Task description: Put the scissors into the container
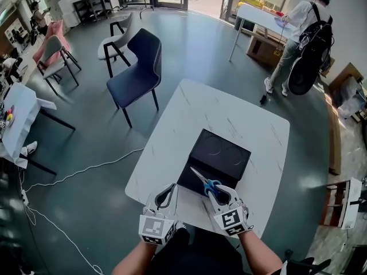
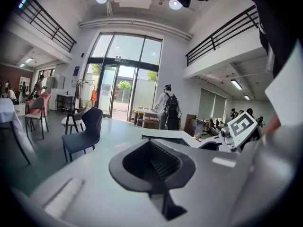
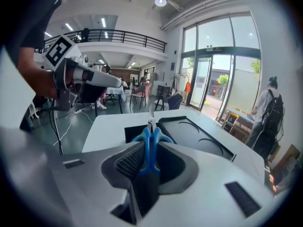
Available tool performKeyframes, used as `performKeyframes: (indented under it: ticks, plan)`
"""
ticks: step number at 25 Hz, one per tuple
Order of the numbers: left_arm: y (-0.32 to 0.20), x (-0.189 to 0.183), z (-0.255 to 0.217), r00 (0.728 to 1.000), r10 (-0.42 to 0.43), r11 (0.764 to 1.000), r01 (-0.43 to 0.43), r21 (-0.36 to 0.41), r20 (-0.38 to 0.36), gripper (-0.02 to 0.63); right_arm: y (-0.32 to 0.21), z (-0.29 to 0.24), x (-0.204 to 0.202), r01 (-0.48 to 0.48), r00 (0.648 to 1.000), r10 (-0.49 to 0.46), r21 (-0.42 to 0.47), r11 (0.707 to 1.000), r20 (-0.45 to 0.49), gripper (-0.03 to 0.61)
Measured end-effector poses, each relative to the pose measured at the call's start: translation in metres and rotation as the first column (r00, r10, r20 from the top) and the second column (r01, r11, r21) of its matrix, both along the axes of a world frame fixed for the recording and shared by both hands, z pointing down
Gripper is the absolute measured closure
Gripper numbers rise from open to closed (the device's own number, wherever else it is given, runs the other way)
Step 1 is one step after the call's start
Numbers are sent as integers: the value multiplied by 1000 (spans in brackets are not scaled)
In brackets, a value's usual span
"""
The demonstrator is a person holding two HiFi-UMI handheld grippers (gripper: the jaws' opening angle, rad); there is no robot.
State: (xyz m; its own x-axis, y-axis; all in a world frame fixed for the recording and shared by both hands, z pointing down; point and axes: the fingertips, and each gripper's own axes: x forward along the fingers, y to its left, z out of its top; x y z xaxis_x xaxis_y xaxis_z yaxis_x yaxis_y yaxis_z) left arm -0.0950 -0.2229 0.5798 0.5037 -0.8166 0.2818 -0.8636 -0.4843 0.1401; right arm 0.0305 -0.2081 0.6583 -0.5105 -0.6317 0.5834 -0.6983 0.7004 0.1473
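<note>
A black, shallow, open container [image 1: 221,150] sits on the white marble table [image 1: 229,116]. Blue-handled scissors [image 1: 205,182] hang over the container's near edge, with my right gripper [image 1: 217,192] shut on their handles. In the right gripper view the scissors [image 3: 151,143] stand upright between the jaws, with the blades pointing ahead over the container [image 3: 199,136]. To the left, my left gripper [image 1: 167,192] is over the table's near edge, shut on nothing. The left gripper view shows the left gripper [image 2: 151,143] with nothing between its jaws, and the right gripper [image 2: 241,129] beside it.
A dark blue chair [image 1: 137,67] stands off the table's far left corner, with a grey chair [image 1: 114,42] behind it. A person with a backpack [image 1: 304,33] stands at another table at the far right. A white cable [image 1: 74,173] runs across the floor on the left.
</note>
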Motion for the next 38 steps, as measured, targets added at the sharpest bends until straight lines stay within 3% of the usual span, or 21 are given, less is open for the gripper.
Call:
performKeyframes:
  ticks: [3, 7, 12, 20, 38]
  plan:
    - [0, 1, 2, 1000, 2, 1000, -2, -6, 5, 604, -5, 9, 4, 41, 997, -44, -44, 998, -66, 488]
    - [0, -3, 6, 1000, -6, 1000, 6, -17, 4, 603, -9, 27, 2, 54, 993, -68, -139, 989, -100, 488]
    - [1, -5, 8, 1000, -23, 999, 22, -29, -5, 604, -17, 42, 4, 69, 984, -98, -195, 978, -146, 488]
    - [5, -13, 10, 999, -33, 999, 33, -34, -2, 604, -13, 71, -1, 86, 940, -189, -341, 936, -283, 488]
    - [1, -41, 11, 994, -114, 993, 114, -34, 1, 603, -15, 104, 1, 79, 877, -270, -434, 897, -398, 486]
